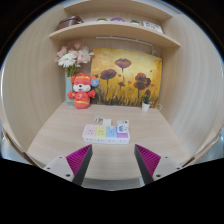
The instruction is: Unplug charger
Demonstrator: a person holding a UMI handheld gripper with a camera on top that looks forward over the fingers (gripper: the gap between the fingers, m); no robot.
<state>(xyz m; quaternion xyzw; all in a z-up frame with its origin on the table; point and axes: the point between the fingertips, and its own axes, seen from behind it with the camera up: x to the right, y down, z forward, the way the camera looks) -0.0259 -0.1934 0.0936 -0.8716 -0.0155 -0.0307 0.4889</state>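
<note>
Pale wood makes up the whole nook: a light wooden surface (70, 135) runs back to a matching wall, and two pale wooden shelves (115, 31) cross the wall higher up, the lower one carrying a few small items too blurred to name. Against the back wall leans a painting of dark red poppies on a yellow ground (127, 79). Left of it sits an orange and red plush toy (81, 91), with a bunch of pale pink and white flowers (72, 56) rising just behind it. A small white pot with a green plant (145, 102) stands at the painting's lower right corner. Near the middle of the surface, ahead of the gripper (113, 160), lies a flat white power strip with coloured markings (105, 131); a small white block, seemingly the charger (123, 127), rises from its right end, though its detail is too small to make out. Nothing lies between the gripper and the strip. The gripper is spread wide, its two dark fingers with magenta pads (79, 158) standing apart and holding nothing, well short of the strip and above the near edge of the surface.
</note>
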